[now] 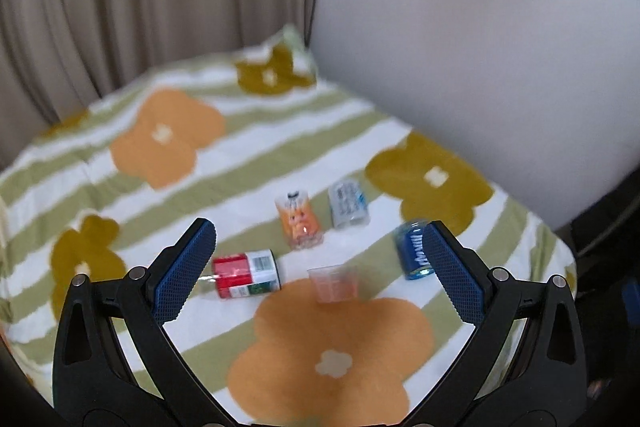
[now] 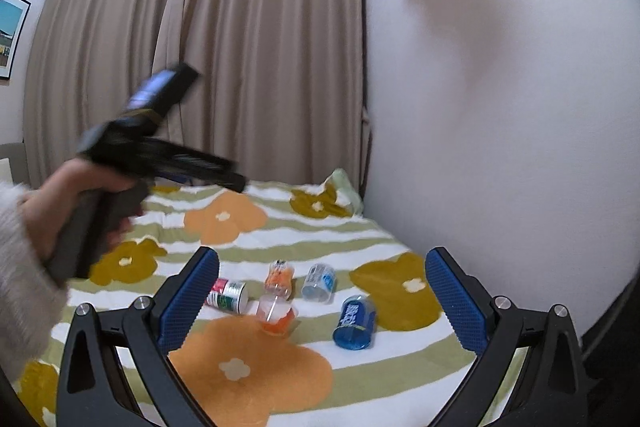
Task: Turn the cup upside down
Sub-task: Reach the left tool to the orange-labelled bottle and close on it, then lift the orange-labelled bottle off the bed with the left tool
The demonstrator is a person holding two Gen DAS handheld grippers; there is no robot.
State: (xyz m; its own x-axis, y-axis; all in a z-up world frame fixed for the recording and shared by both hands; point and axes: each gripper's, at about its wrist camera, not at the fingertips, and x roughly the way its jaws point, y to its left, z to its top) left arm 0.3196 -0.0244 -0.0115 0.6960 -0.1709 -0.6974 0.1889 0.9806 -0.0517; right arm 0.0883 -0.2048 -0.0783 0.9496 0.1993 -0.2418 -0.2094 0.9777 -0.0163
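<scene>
Lying spread on the floral bed, a clear cup is sitting upright near centre; both grippers, left and right, are hovering with fingers open; can labels are too blurred to read

1. You have a bed under a striped cover with orange and olive flowers.
2. You can see a red, white and green can lying on its side to the left.
3. An orange-printed cup lies beside a pale blue-labelled one.
4. A dark blue can lies to the right.
5. Beige curtains hang behind; a white wall runs along the right.
6. A framed picture hangs far left.
</scene>
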